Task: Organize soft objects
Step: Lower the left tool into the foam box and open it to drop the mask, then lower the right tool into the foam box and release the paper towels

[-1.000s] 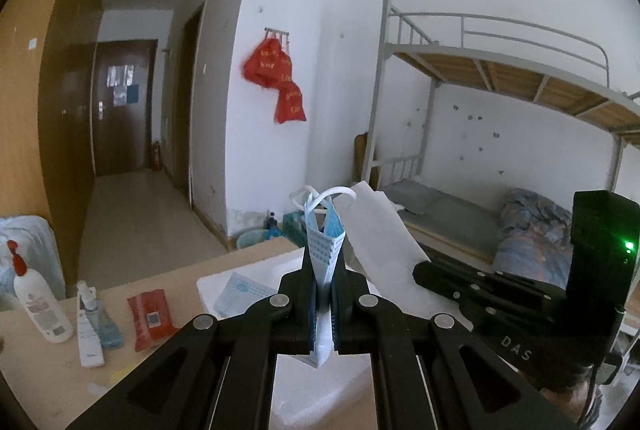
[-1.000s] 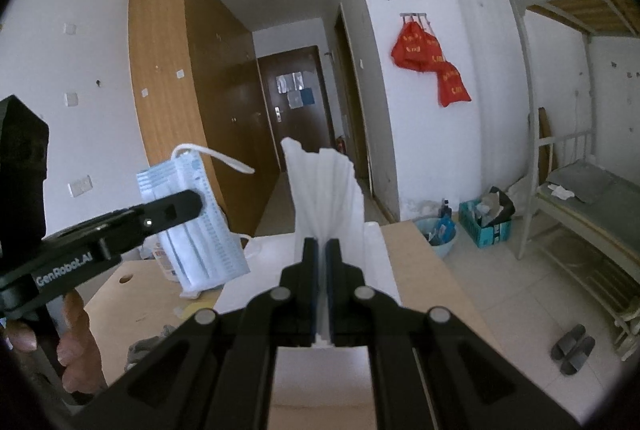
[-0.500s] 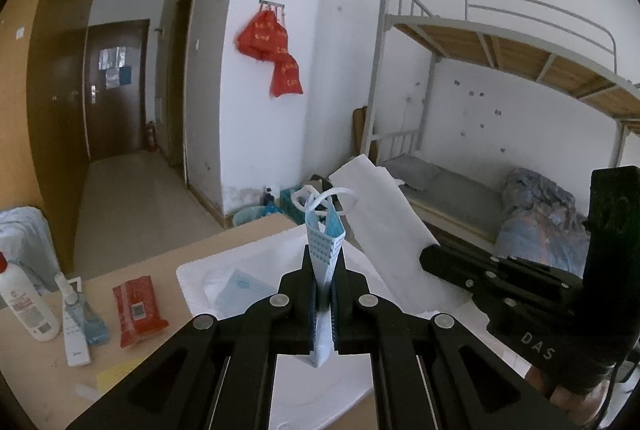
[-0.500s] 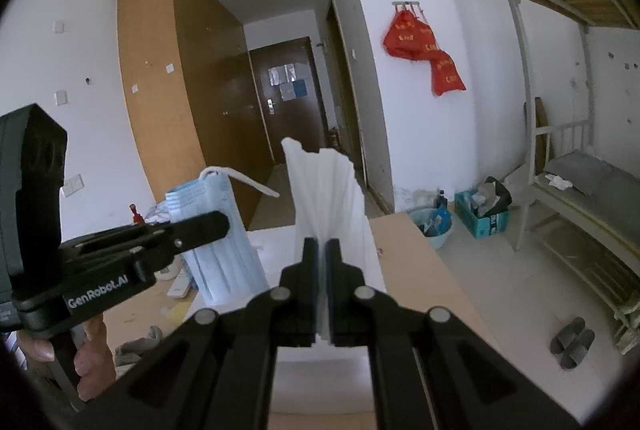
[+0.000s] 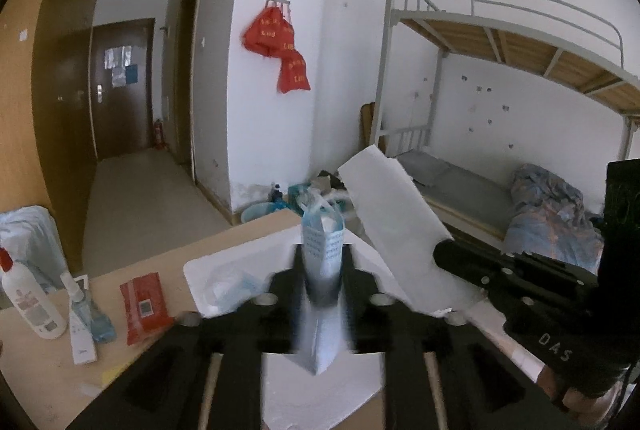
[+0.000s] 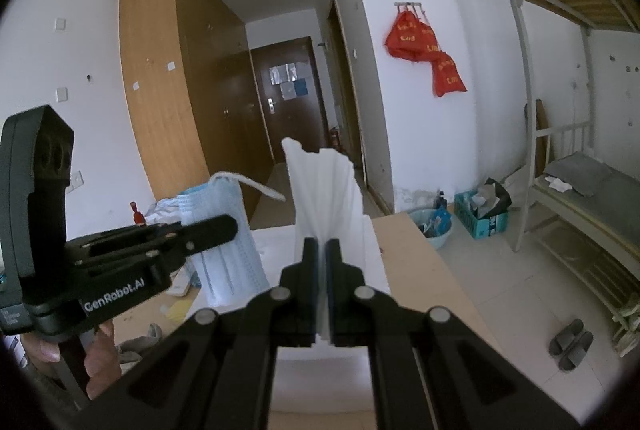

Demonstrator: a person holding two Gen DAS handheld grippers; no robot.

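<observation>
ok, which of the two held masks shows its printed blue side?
The mask in the left gripper: blue mask, pleated, white ear loop on top. The right gripper pinches a plain white mask, no blue showing.

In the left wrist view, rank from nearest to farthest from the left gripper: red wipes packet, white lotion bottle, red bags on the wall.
1. Red wipes packet, on the table just left of the left gripper.
2. White lotion bottle, farther left at the table's edge.
3. Red bags, hanging on the far wall.
</observation>
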